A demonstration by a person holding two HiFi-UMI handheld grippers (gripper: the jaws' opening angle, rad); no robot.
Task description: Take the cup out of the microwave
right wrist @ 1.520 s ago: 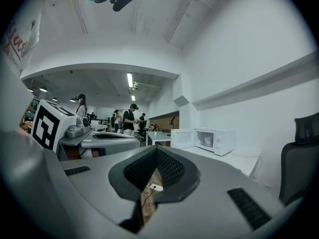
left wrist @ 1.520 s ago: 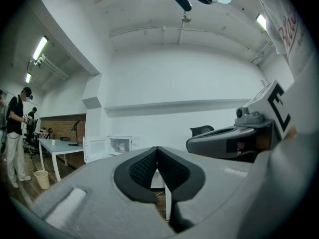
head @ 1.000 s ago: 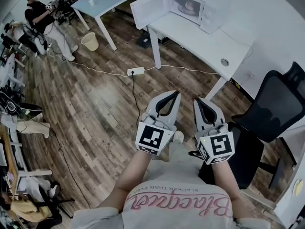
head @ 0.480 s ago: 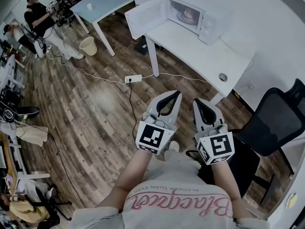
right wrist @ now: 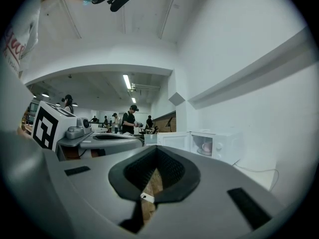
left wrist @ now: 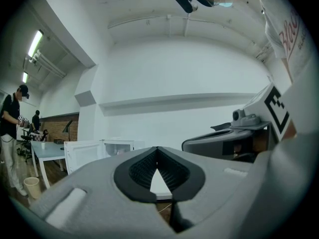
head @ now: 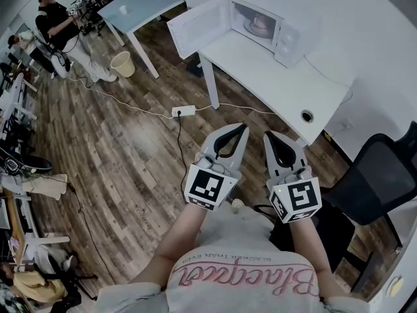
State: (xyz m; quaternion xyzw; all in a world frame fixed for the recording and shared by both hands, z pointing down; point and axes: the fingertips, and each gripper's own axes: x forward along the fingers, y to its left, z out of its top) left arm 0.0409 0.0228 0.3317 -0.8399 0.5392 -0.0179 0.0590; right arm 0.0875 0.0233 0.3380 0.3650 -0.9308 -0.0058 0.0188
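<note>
A white microwave [head: 273,21] stands on a white table [head: 287,77] at the top of the head view, its door [head: 189,28] swung open to the left. A pink cup [head: 260,23] sits inside on the turntable. The right gripper view also shows the cup [right wrist: 207,146] in the microwave [right wrist: 217,144]; in the left gripper view only the microwave [left wrist: 99,152] is visible. My left gripper [head: 242,128] and right gripper [head: 268,136] are held side by side over the wooden floor, well short of the table. Both are shut on nothing.
A black office chair [head: 384,168] stands at the right, close to the table's end. A power strip [head: 184,111] with cables lies on the floor ahead. Farther left are a waste bin [head: 122,62], a second table [head: 140,5] and a person [head: 58,21].
The view has shifted: the table reaches lower and farther right in the frame and the chair has slid right. Both grippers keep their pose and stay shut.
</note>
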